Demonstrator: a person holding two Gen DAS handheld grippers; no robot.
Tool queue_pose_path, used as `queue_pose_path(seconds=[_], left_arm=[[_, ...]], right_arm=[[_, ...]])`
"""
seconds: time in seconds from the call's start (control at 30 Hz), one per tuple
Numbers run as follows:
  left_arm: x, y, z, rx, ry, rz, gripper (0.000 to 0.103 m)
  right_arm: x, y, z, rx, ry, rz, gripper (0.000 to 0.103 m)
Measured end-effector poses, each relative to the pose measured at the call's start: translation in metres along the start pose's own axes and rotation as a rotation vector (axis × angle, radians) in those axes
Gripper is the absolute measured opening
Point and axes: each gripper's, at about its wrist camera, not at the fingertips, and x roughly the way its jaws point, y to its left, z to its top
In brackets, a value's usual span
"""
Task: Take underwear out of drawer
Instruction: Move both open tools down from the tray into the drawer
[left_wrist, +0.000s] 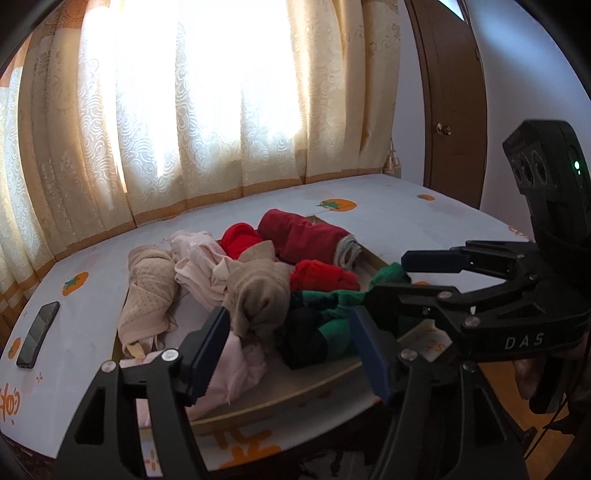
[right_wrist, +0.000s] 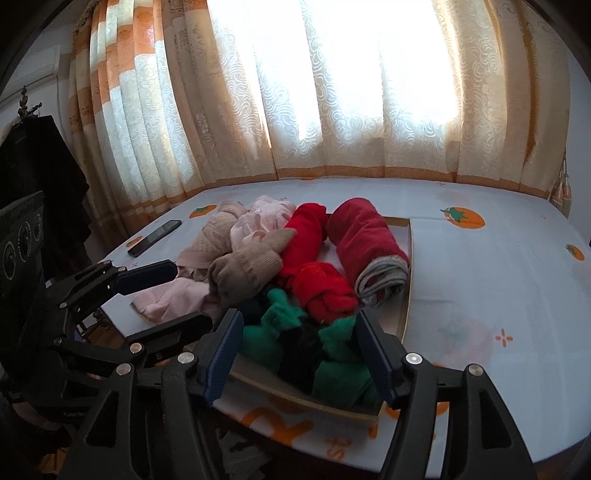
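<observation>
A shallow wooden drawer (right_wrist: 408, 254) lies on the table (right_wrist: 480, 280), heaped with rolled and crumpled underwear (right_wrist: 258, 269). At its far end sits a dark red roll (right_wrist: 365, 236) with a grey edge; beside it lie two bright red pieces (right_wrist: 321, 288). A beige piece (right_wrist: 243, 269) lies on top of the middle, with pink ones (left_wrist: 199, 266) and a dotted tan one (left_wrist: 151, 295) spilling over the left rim. At the near end a green piece (right_wrist: 332, 365) is tangled with a dark one (right_wrist: 299, 354).

The table wears a pale cloth printed with orange fruit. A phone (left_wrist: 38, 339) lies flat on it, well left of the drawer. Behind hang sunlit cream curtains (right_wrist: 332, 92); a brown door (left_wrist: 454, 103) stands at the right of the left-wrist view, and a dark garment (right_wrist: 40, 177) hangs at the left of the right-wrist view.

The left gripper (left_wrist: 291, 354) hovers over the near end of the heap, jaws spread, nothing pinched between them. The right gripper (right_wrist: 299, 354) hangs over the green and dark pieces, also released, its pads apart from the cloth. In the left-wrist view its fingers stand on either side of a green strand, not pressing it.

The right half of the table is bare cloth. The drawer's near rim lies close to the table edge.
</observation>
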Motion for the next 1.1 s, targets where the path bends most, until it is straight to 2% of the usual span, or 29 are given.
queue_pose_path(seconds=[0.4, 0.7, 0.83, 1.1], left_arm=[[-0.026, -0.016, -0.021, 0.003, -0.011, -0.034, 0.074], [-0.036, -0.020, -0.049, 0.028, 0.000, -0.001, 0.074], [-0.038, -0.016, -0.065, 0.023, 0.022, 0.007, 0.074], [-0.034, -0.012, -0.098, 0.018, 0.083, 0.017, 0.074]], right_arm=[[-0.026, 0.011, -0.026, 0.015, -0.014, 0.012, 0.070], [-0.029, 0.009, -0.049, 0.044, -0.001, 0.000, 0.072], [-0.029, 0.013, -0.065, 0.035, 0.029, 0.008, 0.072], [-0.023, 0.027, -0.107, -0.061, 0.135, 0.005, 0.072]])
